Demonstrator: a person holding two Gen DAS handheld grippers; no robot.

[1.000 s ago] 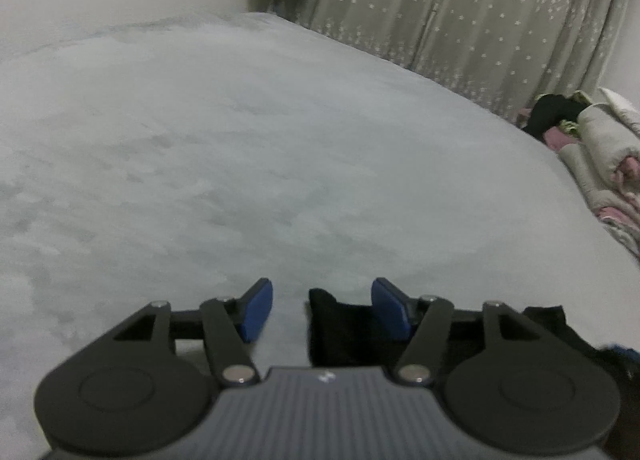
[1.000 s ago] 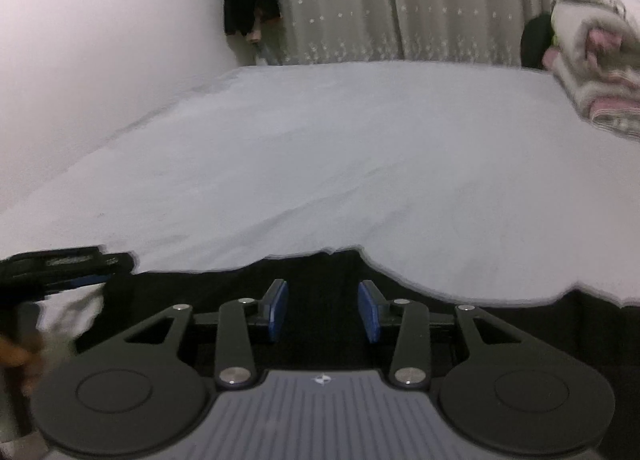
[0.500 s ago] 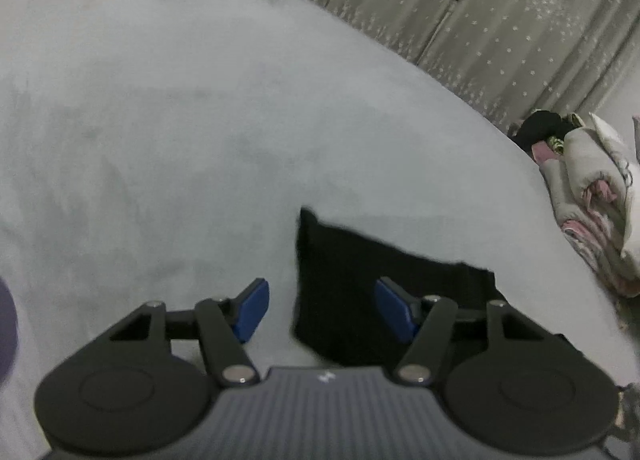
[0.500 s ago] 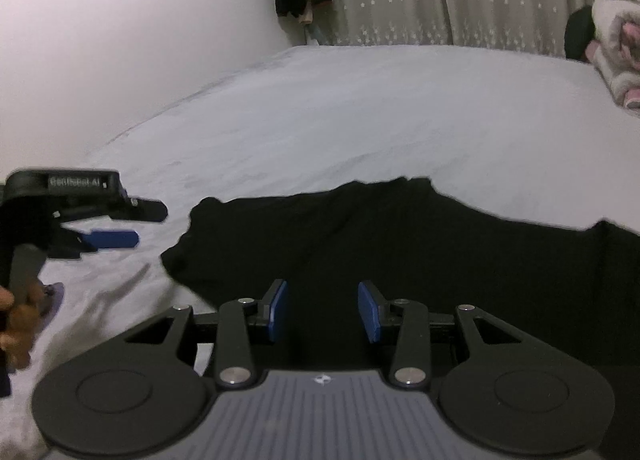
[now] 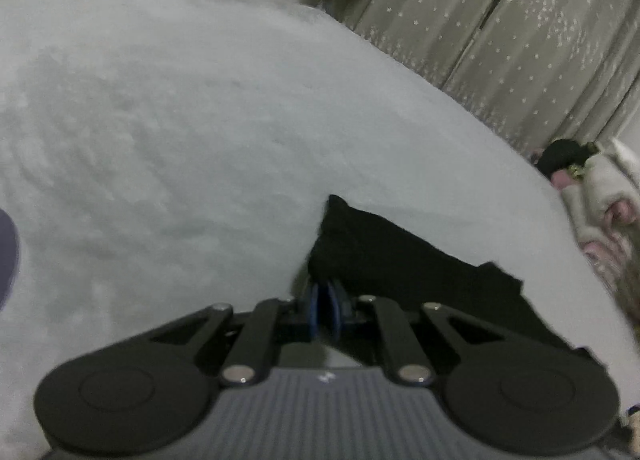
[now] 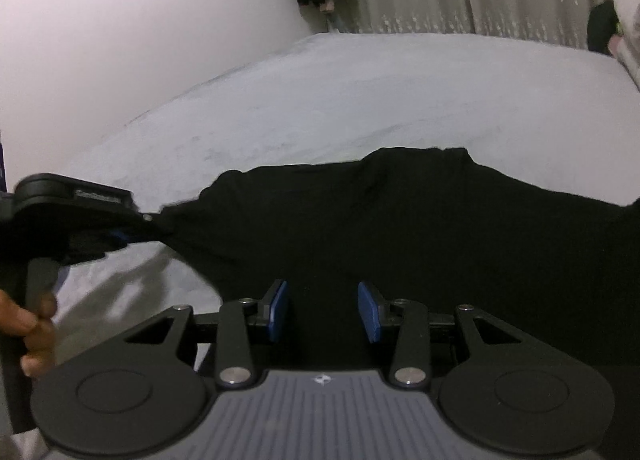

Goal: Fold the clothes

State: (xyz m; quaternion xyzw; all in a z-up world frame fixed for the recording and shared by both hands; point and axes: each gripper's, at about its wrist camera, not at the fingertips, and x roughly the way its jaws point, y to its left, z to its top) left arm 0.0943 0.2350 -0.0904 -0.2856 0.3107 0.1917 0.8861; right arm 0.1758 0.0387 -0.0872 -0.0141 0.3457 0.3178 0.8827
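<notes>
Left wrist view first: my left gripper (image 5: 325, 310) has its blue pads pressed together on a bunched corner of the black garment (image 5: 384, 256). That garment lies on the grey bed cover (image 5: 160, 132), at the near edge of it, and trails off to the right of the pads. A pile of other clothes (image 5: 592, 200) sits well apart, at the far right edge of the bed cover, below the star-patterned curtain (image 5: 500, 28).

Right wrist view: my right gripper (image 6: 323, 312) hovers over the garment with its pads standing apart; black cloth fills the gap beneath them, but I cannot tell whether any fold sits between the pads, and nothing is pinched. At the left edge I see the left gripper clamped on the corner, cloth drawn taut from it, and a hand (image 6: 28, 328) on its handle.

My worry: the left pinch looks shallow, so a sharp pull could slip the corner free. With only one corner held, lifting now would likely drag and twist the garment across the bed cover rather than spread it.
</notes>
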